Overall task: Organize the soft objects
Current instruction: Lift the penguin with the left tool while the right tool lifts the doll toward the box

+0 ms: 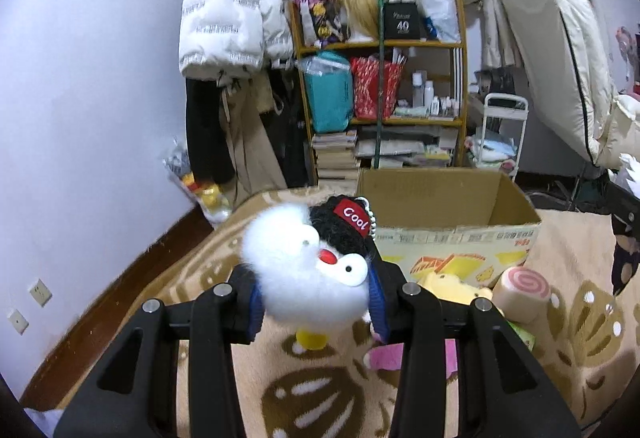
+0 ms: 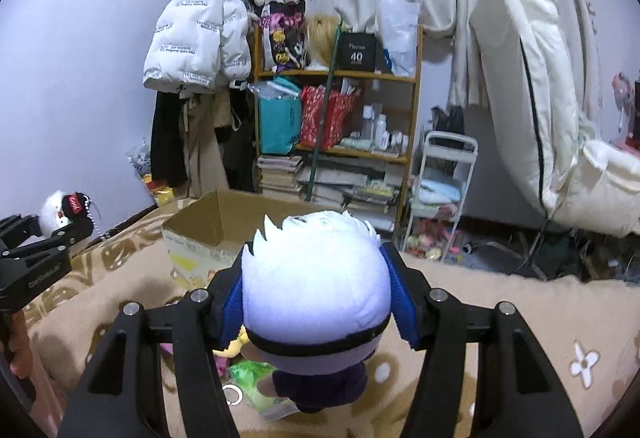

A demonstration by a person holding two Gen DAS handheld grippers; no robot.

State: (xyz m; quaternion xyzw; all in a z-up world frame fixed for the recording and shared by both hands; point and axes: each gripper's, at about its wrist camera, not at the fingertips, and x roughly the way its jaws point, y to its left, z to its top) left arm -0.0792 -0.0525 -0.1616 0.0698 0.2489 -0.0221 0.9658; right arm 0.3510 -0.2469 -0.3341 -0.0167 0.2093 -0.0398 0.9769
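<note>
Two soft toys are up off the bed at once, one in each pair of tongs; the left tongs (image 1: 316, 298) are pinching a fluffy white penguin plush (image 1: 308, 278) by its sides, the blue pads (image 1: 256, 308) sunk into the fur; the penguin wears a black woolly cap with a red patch reading "Cool" and a bead chain hanging off it, and one yellow foot dangles below. The right tongs (image 2: 316, 302) are pinching a white-haired doll (image 2: 316, 294) by the head, spiky hair pointing away from the camera, a black band round the lower head and a dark-clothed body hanging underneath. Both toys hang above a tan blanket with brown leaf pattern (image 1: 320, 398) that covers the bed. An open cardboard box (image 1: 440, 198) sits at the bed's far edge, flaps up; what lies inside cannot be made out. Against the box's near wall lie a yellow plush (image 1: 452, 286) and a pink swirl roll cushion (image 1: 524, 292), touching each other; a pink toy (image 1: 386, 356) shows under the left tongs, mostly hidden. Beneath the doll a green packet (image 2: 252, 378) rests on the blanket. In the right wrist view the left tongs with the penguin show near the bed's left edge, well apart from the doll.
</note>
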